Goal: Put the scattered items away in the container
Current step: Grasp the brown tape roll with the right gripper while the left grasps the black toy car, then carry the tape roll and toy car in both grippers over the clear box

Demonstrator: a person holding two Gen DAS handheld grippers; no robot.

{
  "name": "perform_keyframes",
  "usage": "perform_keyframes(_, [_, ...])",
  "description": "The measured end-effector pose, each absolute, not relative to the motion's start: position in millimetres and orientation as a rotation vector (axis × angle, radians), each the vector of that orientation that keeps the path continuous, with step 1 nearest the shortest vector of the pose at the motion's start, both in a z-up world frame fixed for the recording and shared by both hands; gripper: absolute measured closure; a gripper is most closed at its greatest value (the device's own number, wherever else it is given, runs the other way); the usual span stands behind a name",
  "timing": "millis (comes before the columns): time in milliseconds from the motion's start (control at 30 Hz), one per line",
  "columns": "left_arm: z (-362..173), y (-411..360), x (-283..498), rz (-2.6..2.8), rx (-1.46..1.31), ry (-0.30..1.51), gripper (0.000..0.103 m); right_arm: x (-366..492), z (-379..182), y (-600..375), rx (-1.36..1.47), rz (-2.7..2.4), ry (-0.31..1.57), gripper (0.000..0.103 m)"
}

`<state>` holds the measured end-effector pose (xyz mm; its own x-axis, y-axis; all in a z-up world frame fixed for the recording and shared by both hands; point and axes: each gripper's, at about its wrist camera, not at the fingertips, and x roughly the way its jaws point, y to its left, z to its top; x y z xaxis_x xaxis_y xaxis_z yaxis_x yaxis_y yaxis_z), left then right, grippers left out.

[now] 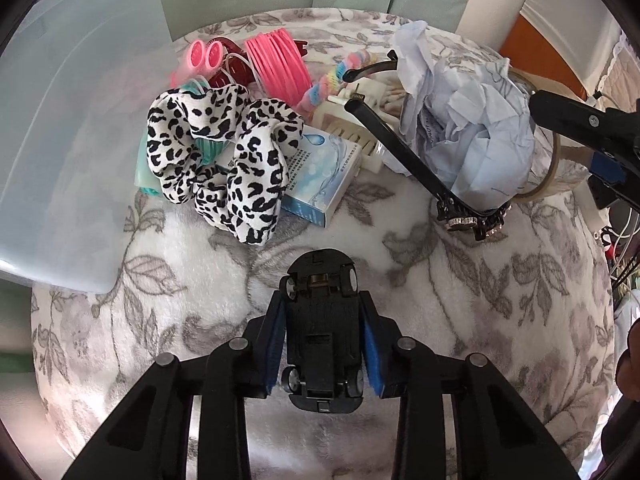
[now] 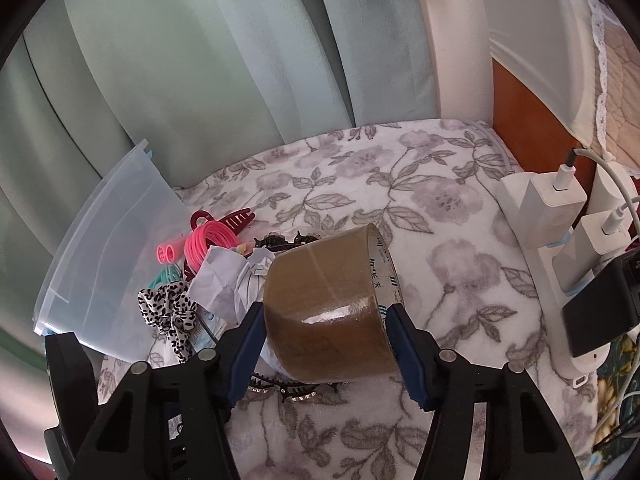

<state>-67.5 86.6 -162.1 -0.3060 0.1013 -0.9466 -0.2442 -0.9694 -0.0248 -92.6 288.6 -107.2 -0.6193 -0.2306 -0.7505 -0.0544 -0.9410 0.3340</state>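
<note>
Left wrist view: going L to R, I'm seeing the translucent plastic container [image 1: 68,128] sitting at far left on the white floral fleece blanket [image 1: 440,280]. Just beside its wall, the scattered pile is lying: pink hair rollers [image 1: 206,56], a stack of pink plastic rings [image 1: 278,62], a black-and-white leopard-print fabric scrunchie [image 1: 224,160] draping over a small blue-and-white cardboard box [image 1: 320,176], a pastel rainbow fuzzy band [image 1: 326,84], a white plastic comb-like piece [image 1: 356,128], a long black hair clip [image 1: 404,156] and a wad of crumpled pale-blue paper [image 1: 468,132]. My left gripper [image 1: 323,350] is holding a small black toy car [image 1: 322,332], underside up, wheels showing; its blue pads are pressing on both flanks, jaws narrow around it, near the pile but not in the container. At far right the other gripper's arm is poking in.

Right wrist view, L to R: the container [image 2: 104,260] is leaning at left against the pale green curtain [image 2: 180,60], w/ rollers [image 2: 168,254], rings [image 2: 208,242], scrunchie [image 2: 168,308] and paper [image 2: 220,276] crowding beside it. My right gripper [image 2: 324,344] is clamping a wide roll of brown packing tape [image 2: 328,300], pads on its two flat sides, jaws fairly wide; the roll is tilting, & I can't tell whether it's touching the blanket [image 2: 360,184]. White chargers on a power strip [image 2: 560,232] are sitting at far right.
</note>
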Motion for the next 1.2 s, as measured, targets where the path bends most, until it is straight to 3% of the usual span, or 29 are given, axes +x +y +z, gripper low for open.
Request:
perform_keyframes(467, [-152, 78, -58, 2.363, -1.713, 0.182, 0.069, -52, -106, 333, 1.395, -2.715, -0.710, 0.046])
perform_keyframes(1200, [-89, 79, -37, 2.427, -1.573, 0.159, 0.069, 2, -59, 346, 1.345, -2.815, -0.799, 0.046])
